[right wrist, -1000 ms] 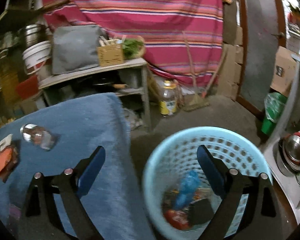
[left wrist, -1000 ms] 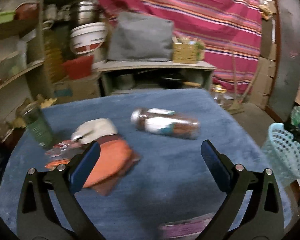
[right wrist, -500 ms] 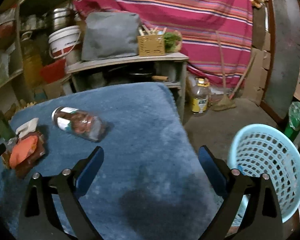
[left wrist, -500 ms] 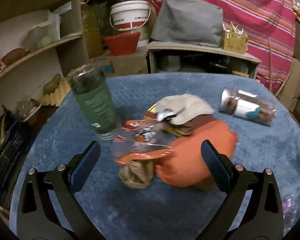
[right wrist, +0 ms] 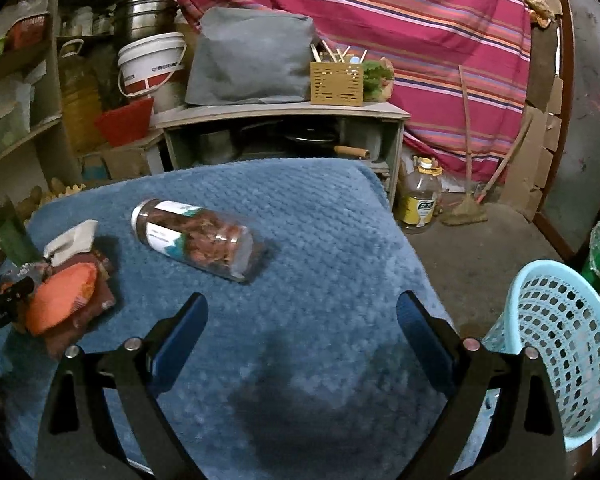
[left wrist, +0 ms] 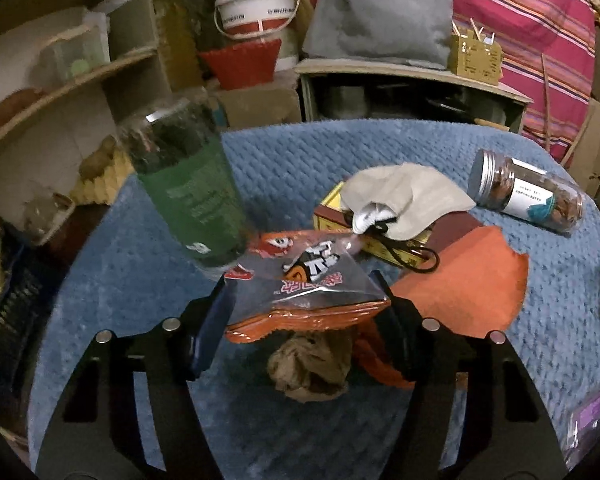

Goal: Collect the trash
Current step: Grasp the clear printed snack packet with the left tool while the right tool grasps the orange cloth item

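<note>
My left gripper [left wrist: 304, 304] is open, its jaws on either side of an orange and clear snack wrapper [left wrist: 300, 280] lying on the blue table cover [left wrist: 540, 360]. A crumpled brown paper ball [left wrist: 308, 368] lies just under the wrapper. A green plastic bottle [left wrist: 188, 188] stands to the wrapper's left. My right gripper [right wrist: 302, 328] is open and empty above the blue cover [right wrist: 320, 240]. The light blue trash basket [right wrist: 560, 340] stands on the floor at the right.
A snack jar [left wrist: 528, 192] lies on its side, also in the right wrist view [right wrist: 196, 236]. An orange cloth [left wrist: 464, 284], a beige pouch [left wrist: 404, 196] and a yellow box [left wrist: 332, 212] lie by the wrapper. A purple wrapper [left wrist: 592, 412] lies at the near right. Shelves [left wrist: 60, 80] stand at left.
My left gripper has swung left from the jar, moved down to the wrapper and narrowed around it. My right gripper has swung from over the basket to over the table.
</note>
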Tool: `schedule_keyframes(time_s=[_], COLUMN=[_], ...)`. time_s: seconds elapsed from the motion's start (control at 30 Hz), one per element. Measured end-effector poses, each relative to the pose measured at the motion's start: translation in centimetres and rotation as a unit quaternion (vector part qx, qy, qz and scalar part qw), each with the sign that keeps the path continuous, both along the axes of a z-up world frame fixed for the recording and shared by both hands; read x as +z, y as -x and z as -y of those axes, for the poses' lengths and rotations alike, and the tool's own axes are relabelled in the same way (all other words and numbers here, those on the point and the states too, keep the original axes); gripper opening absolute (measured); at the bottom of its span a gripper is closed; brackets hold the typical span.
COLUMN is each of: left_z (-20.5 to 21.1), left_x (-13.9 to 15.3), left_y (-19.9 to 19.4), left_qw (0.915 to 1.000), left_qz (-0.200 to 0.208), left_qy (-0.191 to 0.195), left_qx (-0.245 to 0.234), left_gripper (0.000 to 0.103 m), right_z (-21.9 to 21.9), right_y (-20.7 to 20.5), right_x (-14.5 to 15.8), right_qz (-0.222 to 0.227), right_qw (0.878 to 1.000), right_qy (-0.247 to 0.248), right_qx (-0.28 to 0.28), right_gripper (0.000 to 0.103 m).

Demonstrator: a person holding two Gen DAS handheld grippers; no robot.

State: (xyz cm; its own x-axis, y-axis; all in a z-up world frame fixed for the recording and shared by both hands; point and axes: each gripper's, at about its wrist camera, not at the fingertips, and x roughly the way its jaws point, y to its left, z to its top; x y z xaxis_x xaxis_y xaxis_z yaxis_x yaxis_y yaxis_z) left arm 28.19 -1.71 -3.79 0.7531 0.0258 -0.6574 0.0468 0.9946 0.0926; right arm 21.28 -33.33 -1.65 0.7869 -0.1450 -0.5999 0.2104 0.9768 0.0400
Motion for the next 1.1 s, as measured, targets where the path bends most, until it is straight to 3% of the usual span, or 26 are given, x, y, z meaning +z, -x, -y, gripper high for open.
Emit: schedule_keyframes(time_s=[0.23,0.57,0.8,0.93,1.1], left_z=[-1.1,-4.1,-8.0,-9.4,-9.8], left_x=[1.7,3.1,2.4,2.1,1.9], left_y=[2.6,6.0,6.0,5.8,5.5], left_qw=[0.9994,0.9976,0.9981,0.9979,0.9976], left_qz=[0.032,0.067,0.057,0.054,0.052], left_qy=[-0.007,-0.015,0.009,0.01,0.009], left_qx=[-0.003,0.001,0.023,0.035,0.044], left_gripper=[0.065,0.065,0.065,0.065,0.065], right_z=[-5.0,-13.3,-17.7,-18.5,-19.0], right_y=[-0.2,-1.6,-4.1,-5.5,-6.4], right_x=[1.0,0.0,-1.1,-2.1,-3.4], right_qz=[0.005,-0.03,-0.055,-0.078,-0.101], right_qw=[0.999,0.995,0.991,0.989,0.987], right_qy=[0.006,0.023,0.048,0.036,0.011], right_qx=[0.037,0.089,0.111,0.12,0.128], right_gripper=[0.093,0.093,0.092,0.069,0.052])
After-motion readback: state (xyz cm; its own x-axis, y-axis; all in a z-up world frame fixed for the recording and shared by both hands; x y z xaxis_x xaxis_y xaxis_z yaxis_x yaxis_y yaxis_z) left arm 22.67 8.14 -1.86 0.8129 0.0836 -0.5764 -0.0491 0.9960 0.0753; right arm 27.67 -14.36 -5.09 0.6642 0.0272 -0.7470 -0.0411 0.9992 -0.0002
